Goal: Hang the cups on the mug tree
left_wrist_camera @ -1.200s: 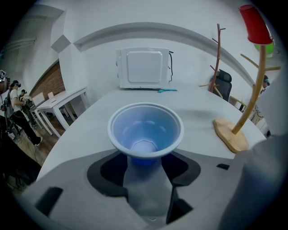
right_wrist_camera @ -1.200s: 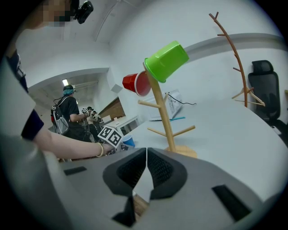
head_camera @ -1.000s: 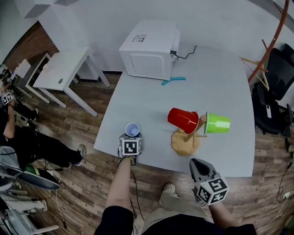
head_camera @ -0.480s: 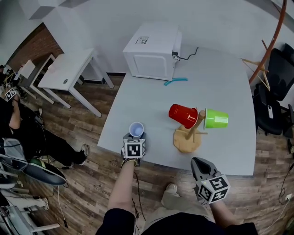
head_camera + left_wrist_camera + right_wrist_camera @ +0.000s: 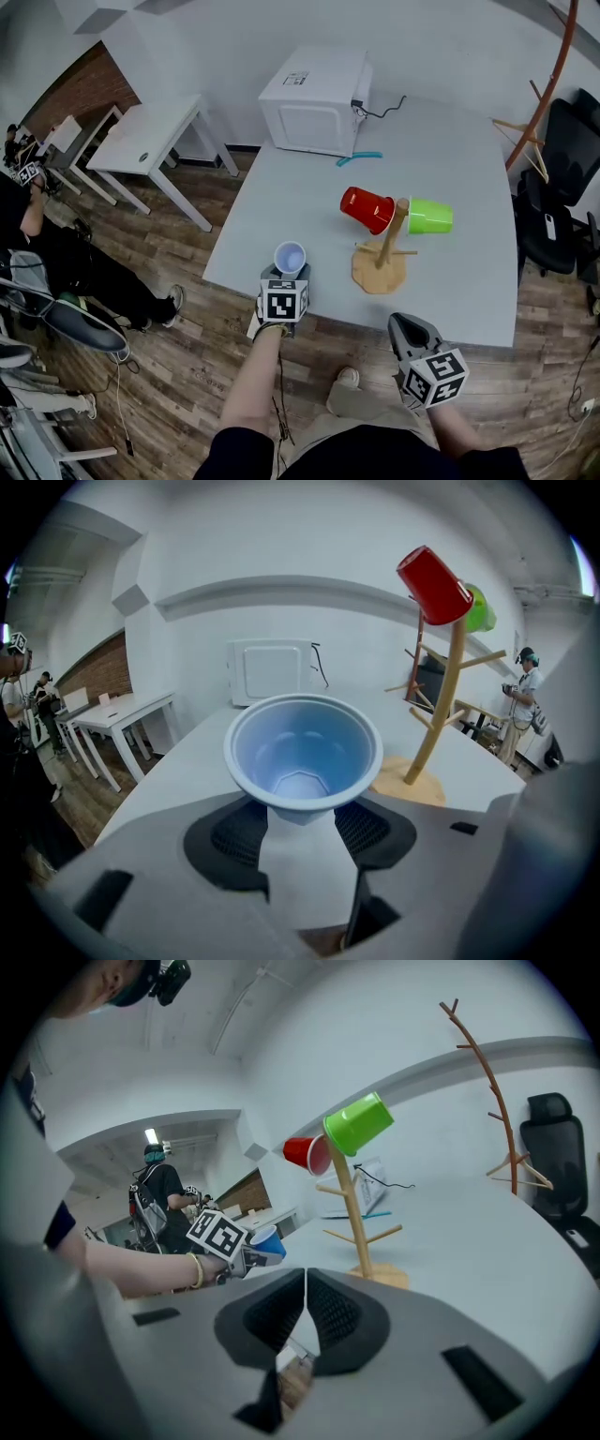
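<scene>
Nearest, at 5 o'clock in the head view, is the right gripper [image 5: 405, 325]. Its own view shows the right gripper [image 5: 306, 1299] closed tight, with its two black pads touching and nothing between them. It sits just off the near edge of the grey table [image 5: 469, 150].

A little further, at 6 o'clock, is the left gripper [image 5: 288, 274]. It sits over the near left edge of the table. Its jaws are quite wide apart and they squeeze the bottom of a blue cup [image 5: 290, 257]. In the left gripper view the blue cup [image 5: 302, 750] stands up straight with its mouth up, and its bottom is between the two black pads [image 5: 242, 832].

Next comes the mug tree [image 5: 388, 246], at 2 o'clock from the blue cup and well apart from it. It stands on a round wooden foot. A red cup [image 5: 366, 208] hangs at 9 o'clock from the top of the pole. A green cup [image 5: 429, 216] hangs at 3 o'clock.

Farthest, at 12 o'clock, a white microwave [image 5: 319, 98] sits on the back of the table. A small teal thing [image 5: 358, 159] lies just in front of it.
</scene>
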Demonstrator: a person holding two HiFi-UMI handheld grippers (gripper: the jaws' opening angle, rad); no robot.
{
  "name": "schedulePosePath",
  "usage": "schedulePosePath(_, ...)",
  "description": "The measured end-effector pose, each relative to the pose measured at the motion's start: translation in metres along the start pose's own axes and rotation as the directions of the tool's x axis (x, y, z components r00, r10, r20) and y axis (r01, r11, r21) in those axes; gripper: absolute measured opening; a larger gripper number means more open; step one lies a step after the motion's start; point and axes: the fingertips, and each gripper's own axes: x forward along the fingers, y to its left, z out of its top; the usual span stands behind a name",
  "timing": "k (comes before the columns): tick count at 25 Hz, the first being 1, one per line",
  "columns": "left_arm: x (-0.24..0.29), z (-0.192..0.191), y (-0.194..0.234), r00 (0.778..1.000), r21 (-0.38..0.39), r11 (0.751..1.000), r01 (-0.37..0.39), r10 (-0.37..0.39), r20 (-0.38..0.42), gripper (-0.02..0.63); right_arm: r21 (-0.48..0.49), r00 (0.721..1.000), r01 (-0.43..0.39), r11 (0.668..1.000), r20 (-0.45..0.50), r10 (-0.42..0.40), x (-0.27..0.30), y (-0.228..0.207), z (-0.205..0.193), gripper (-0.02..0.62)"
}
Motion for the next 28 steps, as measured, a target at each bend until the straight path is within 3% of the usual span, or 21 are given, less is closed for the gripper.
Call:
schedulePosePath(11,-0.046,0.001,-0.063,0.999,0.034,0.999,0.039,-0.040,0.036,0.235,-0.023,0.999,-0.017,1.000,0.031,0.018,-0.050,0.011,-0.007,0.031)
schedulePosePath(28,-0.112,-0.004,-0.147,0.989,0.025,0.992,0.126,-0.128,0.073,0.235,-0.068,0.999,-0.040,0.997,0.033,0.042,-0.092,0.017,-0.021,0.031)
